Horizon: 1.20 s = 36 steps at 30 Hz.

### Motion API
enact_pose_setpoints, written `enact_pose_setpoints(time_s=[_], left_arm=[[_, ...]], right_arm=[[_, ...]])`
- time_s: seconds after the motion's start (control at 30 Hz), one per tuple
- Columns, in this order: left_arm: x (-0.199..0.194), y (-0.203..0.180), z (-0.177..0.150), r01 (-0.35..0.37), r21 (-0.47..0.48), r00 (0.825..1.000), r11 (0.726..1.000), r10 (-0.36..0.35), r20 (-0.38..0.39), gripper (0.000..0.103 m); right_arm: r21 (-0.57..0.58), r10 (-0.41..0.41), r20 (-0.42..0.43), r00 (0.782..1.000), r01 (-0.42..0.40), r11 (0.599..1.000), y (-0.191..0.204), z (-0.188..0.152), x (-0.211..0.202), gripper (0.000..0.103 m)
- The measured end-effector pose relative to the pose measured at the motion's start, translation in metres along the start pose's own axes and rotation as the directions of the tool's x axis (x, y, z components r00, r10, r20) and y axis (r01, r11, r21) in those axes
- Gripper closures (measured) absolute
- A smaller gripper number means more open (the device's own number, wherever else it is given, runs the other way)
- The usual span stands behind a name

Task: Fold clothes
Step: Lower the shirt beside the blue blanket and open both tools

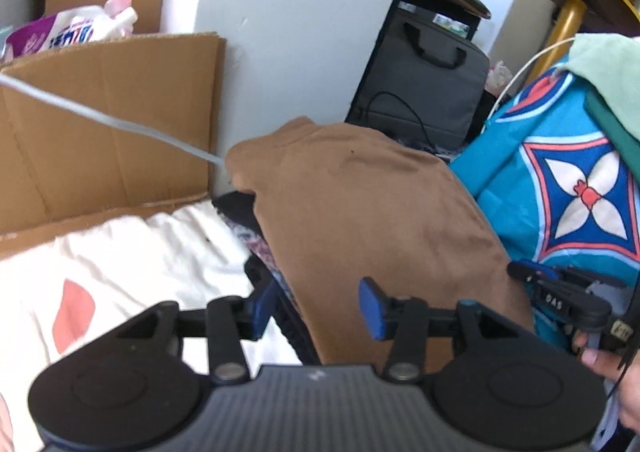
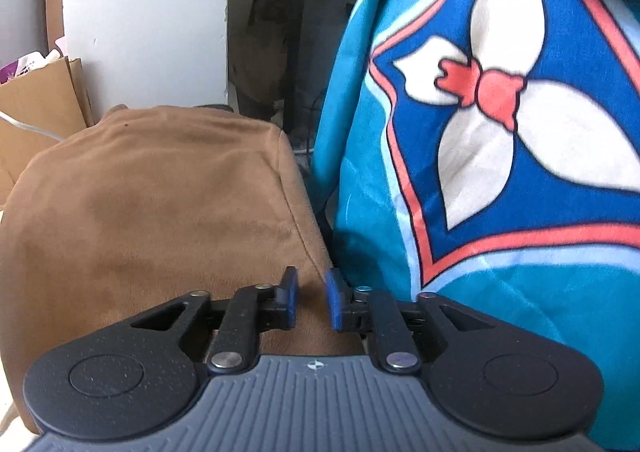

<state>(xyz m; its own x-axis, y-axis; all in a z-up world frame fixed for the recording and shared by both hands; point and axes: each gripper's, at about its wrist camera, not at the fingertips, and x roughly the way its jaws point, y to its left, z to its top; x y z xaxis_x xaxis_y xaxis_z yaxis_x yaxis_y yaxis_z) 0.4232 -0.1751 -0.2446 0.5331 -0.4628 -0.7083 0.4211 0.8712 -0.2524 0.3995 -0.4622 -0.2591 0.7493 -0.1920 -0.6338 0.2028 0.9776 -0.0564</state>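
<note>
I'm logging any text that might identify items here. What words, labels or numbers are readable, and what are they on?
"DAS": white letters on the body of the right gripper, seen from the left wrist view.
Blue print on the white and purple package in the cardboard box: too blurred to read.
Yellowish tag by the hand: partly cut off, unreadable.
Right wrist view: no text.

My left claw (image 1: 318,310) sits with its blue-padded fingers (image 1: 370,308) spread wide, nothing between them, pointing forward and slightly down. My right claw (image 2: 312,300) has its fingers drawn close, a narrow gap left between the pads (image 2: 333,302); I cannot tell whether anything is pinched there. From the left wrist view the right claw (image 1: 560,292) shows at the right edge, level with the left, gripped by a hand (image 1: 612,380) whose fingertips curl around the handle.
</note>
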Motion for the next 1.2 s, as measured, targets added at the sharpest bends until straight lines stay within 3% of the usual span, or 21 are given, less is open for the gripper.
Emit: enact_pose_setpoints(time_s=[0.17,0.27,0.37,0.67,0.83,0.97,1.07,1.2], left_arm=[[0.009,-0.018,-0.011,-0.037,0.027,0.999,0.999,0.038,-0.037,0.055],[0.012,-0.022,-0.019,-0.049,0.035,0.996,0.998,0.051,-0.066,0.055],[0.014,-0.026,-0.026,-0.061,0.042,0.993,0.997,0.065,-0.097,0.068],[0.018,-0.037,-0.05,-0.083,0.062,0.98,0.995,0.092,-0.174,0.067],[0.015,-0.042,-0.059,-0.058,0.056,0.983,0.997,0.067,-0.17,0.061],[0.014,-0.045,-0.063,-0.046,0.045,0.987,0.998,0.052,-0.15,0.048],[0.017,-0.047,-0.067,-0.042,0.039,0.988,0.998,0.047,-0.145,0.046],[0.025,-0.045,-0.074,-0.03,0.018,0.988,0.999,0.032,-0.152,0.045]], right_arm=[[-0.02,-0.009,-0.015,1.0,0.008,1.0,-0.002,-0.012,0.003,0.067],[0.03,-0.038,-0.03,0.999,0.039,0.999,-0.014,-0.013,0.005,0.066],[0.064,-0.053,-0.043,0.998,0.056,0.996,-0.023,-0.015,0.005,0.066],[0.038,-0.041,-0.059,0.997,0.043,0.998,-0.036,-0.036,-0.004,0.066],[0.038,-0.02,-0.057,0.998,0.022,0.999,-0.044,-0.051,-0.012,0.066],[0.112,0.011,-0.029,1.0,-0.008,0.994,-0.051,-0.071,-0.02,0.064],[0.149,0.006,-0.004,1.0,-0.006,0.989,-0.054,-0.083,-0.029,0.064],[0.112,0.021,0.054,0.998,-0.027,0.993,-0.046,-0.081,-0.039,0.064]])
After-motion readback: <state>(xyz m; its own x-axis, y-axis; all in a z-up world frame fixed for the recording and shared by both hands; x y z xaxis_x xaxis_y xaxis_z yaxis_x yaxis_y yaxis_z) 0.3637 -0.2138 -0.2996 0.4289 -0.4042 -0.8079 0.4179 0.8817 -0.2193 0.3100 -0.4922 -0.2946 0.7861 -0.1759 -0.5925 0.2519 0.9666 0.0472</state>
